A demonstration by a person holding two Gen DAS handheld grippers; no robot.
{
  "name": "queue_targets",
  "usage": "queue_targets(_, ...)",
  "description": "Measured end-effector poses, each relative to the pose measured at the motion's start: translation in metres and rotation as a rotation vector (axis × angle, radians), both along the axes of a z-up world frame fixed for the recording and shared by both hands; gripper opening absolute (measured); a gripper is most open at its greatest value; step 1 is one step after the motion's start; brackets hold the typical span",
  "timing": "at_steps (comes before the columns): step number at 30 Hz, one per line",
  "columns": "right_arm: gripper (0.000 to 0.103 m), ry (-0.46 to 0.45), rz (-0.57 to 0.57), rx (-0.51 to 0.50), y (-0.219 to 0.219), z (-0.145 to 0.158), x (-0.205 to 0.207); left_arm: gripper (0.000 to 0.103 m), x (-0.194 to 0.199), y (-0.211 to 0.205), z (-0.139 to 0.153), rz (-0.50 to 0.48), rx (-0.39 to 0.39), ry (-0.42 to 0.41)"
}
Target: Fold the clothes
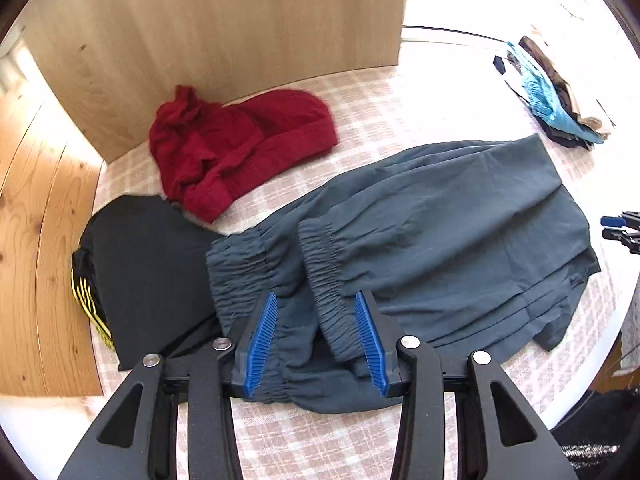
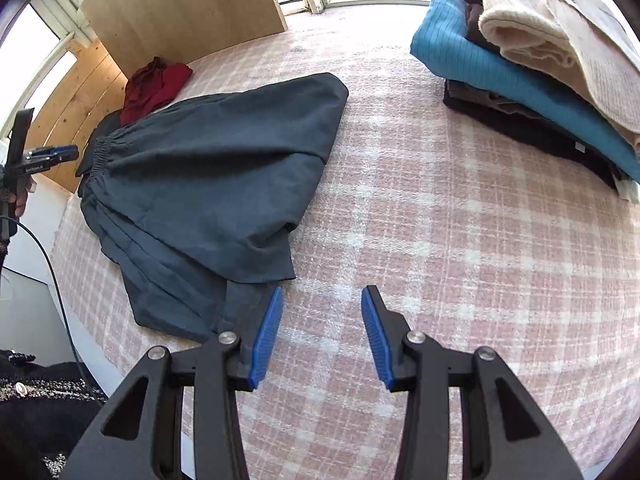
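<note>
I have a broad stretch of bare pink-and-white checked cover [image 2: 460, 220] in front of my right gripper [image 2: 322, 334], open all the way to the folded stack [image 2: 532, 76] by the surface's far right corner; the left side is tighter, hemmed by a plywood panel [image 1: 200, 32] standing along the far edge and wooden boards [image 1: 36, 208] at the left edge. The slate-blue trousers [image 1: 440, 232] lie folded over across the middle of the surface, running from the left edge toward the centre, their gathered elastic cuffs [image 1: 320, 280] nearest my left gripper [image 1: 316, 340]. That gripper hangs over the cuffs with its jaws parted about halfway; its ribbed blue pads [image 1: 262, 340] stand clear either side of the cloth, and I see no pinch on it, so I read it as holding nothing. My right gripper's jaws stand at a similar half width above bare cover, just beside the trousers' near hem, empty. The trouser fabric is thin, matte and creased, with pleats along one side. Beyond it a crumpled dark red knit garment [image 1: 240, 148] sits against the panel, and a black garment [image 1: 152, 272] with yellow stripes lies at the left edge, touching the cuffs. The stack holds a ribbed teal layer under a fuzzy cream one.
</note>
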State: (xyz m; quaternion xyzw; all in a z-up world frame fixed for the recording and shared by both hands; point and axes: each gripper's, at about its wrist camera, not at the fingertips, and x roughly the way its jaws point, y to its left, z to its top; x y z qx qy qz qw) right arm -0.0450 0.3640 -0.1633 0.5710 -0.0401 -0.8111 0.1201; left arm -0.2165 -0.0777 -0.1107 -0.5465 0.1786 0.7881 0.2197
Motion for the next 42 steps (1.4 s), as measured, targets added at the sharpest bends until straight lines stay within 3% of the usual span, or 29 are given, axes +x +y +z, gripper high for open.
queue_targets(6, 0.041, 0.013, 0.125, 0.025, 0.017, -0.007, 0.016, 0.051, -0.023, 0.185, -0.012, -0.362, -0.011, -0.066)
queue_targets(9, 0.041, 0.056, 0.169, -0.003, 0.019, -0.006, 0.018, 0.051, -0.031, 0.268, -0.033, -0.477, -0.035, -0.115)
queue_targets(13, 0.041, 0.114, 0.255, -0.064, 0.015, -0.007, 0.017, 0.051, -0.037, 0.329, -0.061, -0.558, -0.084, -0.204)
queue_targets(16, 0.041, 0.127, 0.306, -0.043, 0.010, -0.017, 0.017, 0.051, -0.039, 0.348, -0.070, -0.586, -0.135, -0.220)
queue_targets(25, 0.041, 0.170, 0.381, -0.021, 0.010, -0.030, 0.015, 0.053, -0.053, 0.380, -0.079, -0.614, -0.130, -0.312)
queue_targets(28, 0.041, 0.184, 0.390, -0.030, 0.010, -0.030, 0.013, 0.054, -0.056, 0.394, -0.091, -0.640, -0.161, -0.336)
queue_targets(29, 0.041, 0.188, 0.395, -0.030, 0.011, -0.030, 0.013, 0.052, -0.056, 0.398, -0.096, -0.645, -0.171, -0.348)
queue_targets(31, 0.041, 0.195, 0.405, -0.035, 0.013, -0.029, 0.015, 0.037, -0.055, 0.402, -0.103, -0.659, -0.182, -0.380)
queue_targets(32, 0.041, 0.201, 0.408, -0.038, 0.013, -0.029, 0.016, 0.017, -0.054, 0.403, -0.107, -0.666, -0.191, -0.392)
queue_targets(33, 0.041, 0.208, 0.413, -0.045, 0.014, -0.028, 0.016, 0.012, -0.053, 0.404, -0.108, -0.669, -0.196, -0.396)
queue_targets(37, 0.041, 0.229, 0.428, -0.060, 0.011, -0.026, 0.014, 0.011, -0.051, 0.408, -0.104, -0.680, -0.192, -0.388)
queue_targets(39, 0.036, 0.231, 0.453, -0.069, 0.004, -0.027, 0.011, 0.009, -0.052, 0.409, -0.101, -0.685, -0.193, -0.384)
queue_targets(41, 0.012, 0.227, 0.454, -0.072, -0.002, -0.030, 0.007, 0.008, -0.054, 0.411, -0.099, -0.692, -0.197, -0.377)
queue_targets(42, 0.008, 0.223, 0.445, -0.076, -0.001, -0.031, 0.005, 0.007, -0.055, 0.413, -0.097, -0.698, -0.199, -0.371)
